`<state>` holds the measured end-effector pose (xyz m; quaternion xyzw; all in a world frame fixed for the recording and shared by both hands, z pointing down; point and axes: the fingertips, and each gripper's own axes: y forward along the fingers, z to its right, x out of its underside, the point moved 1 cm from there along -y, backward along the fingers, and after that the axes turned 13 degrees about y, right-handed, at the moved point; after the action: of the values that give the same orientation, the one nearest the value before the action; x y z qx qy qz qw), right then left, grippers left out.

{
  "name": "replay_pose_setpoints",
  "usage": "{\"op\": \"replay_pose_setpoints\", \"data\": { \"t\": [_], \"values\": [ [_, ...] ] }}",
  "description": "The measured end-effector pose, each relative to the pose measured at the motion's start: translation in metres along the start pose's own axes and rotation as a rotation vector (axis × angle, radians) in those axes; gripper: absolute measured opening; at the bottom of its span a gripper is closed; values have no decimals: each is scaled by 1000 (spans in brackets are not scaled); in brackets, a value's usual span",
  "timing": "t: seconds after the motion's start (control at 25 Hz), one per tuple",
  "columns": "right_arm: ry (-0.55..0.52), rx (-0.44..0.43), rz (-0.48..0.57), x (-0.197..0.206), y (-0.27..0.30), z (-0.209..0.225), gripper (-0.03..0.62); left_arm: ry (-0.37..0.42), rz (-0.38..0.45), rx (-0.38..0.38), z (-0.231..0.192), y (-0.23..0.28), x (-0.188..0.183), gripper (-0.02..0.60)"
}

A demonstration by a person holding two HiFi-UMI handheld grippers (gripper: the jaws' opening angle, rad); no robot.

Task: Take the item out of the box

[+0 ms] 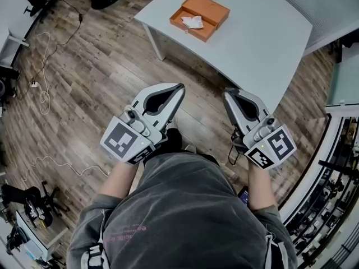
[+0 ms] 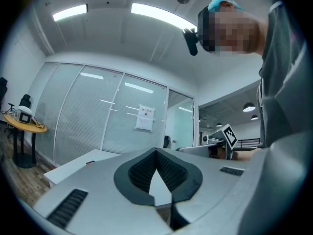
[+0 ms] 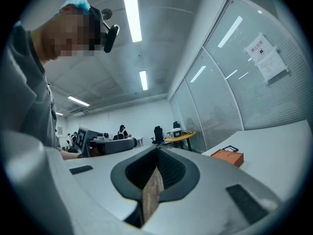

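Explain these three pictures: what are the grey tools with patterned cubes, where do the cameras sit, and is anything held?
A person, not a robot, holds a claw tool in each hand; the cubes are part of them. The head view looks down from the person's head: left claw and right claw hang over the floor, short of the white table. The other two views ride on each claw, looking along it. Both claws are shut and empty. On the table lies an open orange box with a white item inside.
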<state>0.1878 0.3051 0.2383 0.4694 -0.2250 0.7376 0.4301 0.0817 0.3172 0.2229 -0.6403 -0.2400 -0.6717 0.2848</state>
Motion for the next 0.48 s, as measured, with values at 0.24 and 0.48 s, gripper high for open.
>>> {"op": "replay_pose_setpoints", "data": {
  "t": [0.24, 0.48],
  "values": [
    [21, 12, -8, -4, 46, 27, 5, -15, -12, 15, -49, 18, 15, 12],
    [37, 36, -12, -9, 90, 43, 5, -28, -24, 34, -97, 26, 25, 12]
  ]
}}
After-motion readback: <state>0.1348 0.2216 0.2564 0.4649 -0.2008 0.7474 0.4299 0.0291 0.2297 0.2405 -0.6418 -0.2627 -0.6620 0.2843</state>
